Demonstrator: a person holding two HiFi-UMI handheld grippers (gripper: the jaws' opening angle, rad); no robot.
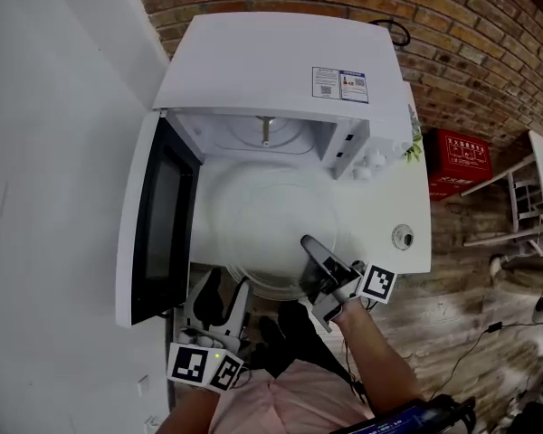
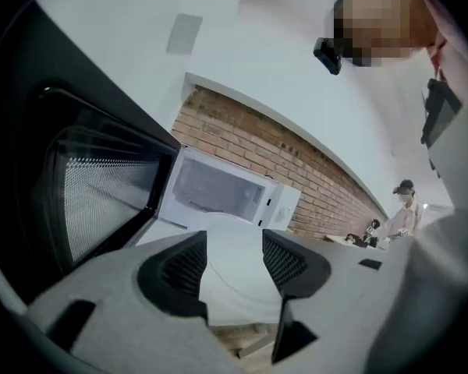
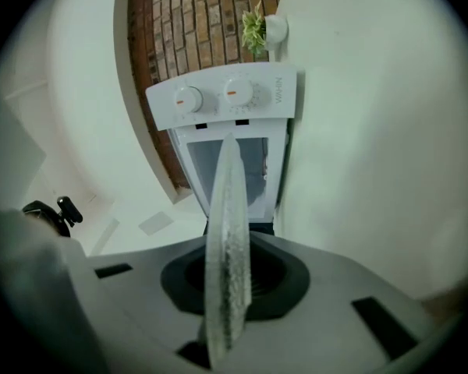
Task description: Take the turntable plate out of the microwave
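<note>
The clear glass turntable plate (image 1: 258,224) is outside the open white microwave (image 1: 271,70), level above the white table (image 1: 394,197) in front of the cavity. My right gripper (image 1: 309,247) is shut on the plate's near right rim. In the right gripper view the plate (image 3: 228,232) runs edge-on between the jaws of the right gripper (image 3: 230,283), with the microwave's knob panel (image 3: 226,96) ahead. My left gripper (image 1: 224,289) hangs open by the table's near edge, under the door (image 1: 158,220), with nothing between its jaws. The left gripper view shows the same open gripper (image 2: 234,259).
The microwave door stands swung out to the left, with the bare spindle (image 1: 265,132) visible inside the cavity. A small round fitting (image 1: 403,236) sits on the table's right side. A red box (image 1: 457,161) and a white frame (image 1: 525,197) stand on the wooden floor at the right. A brick wall lies behind.
</note>
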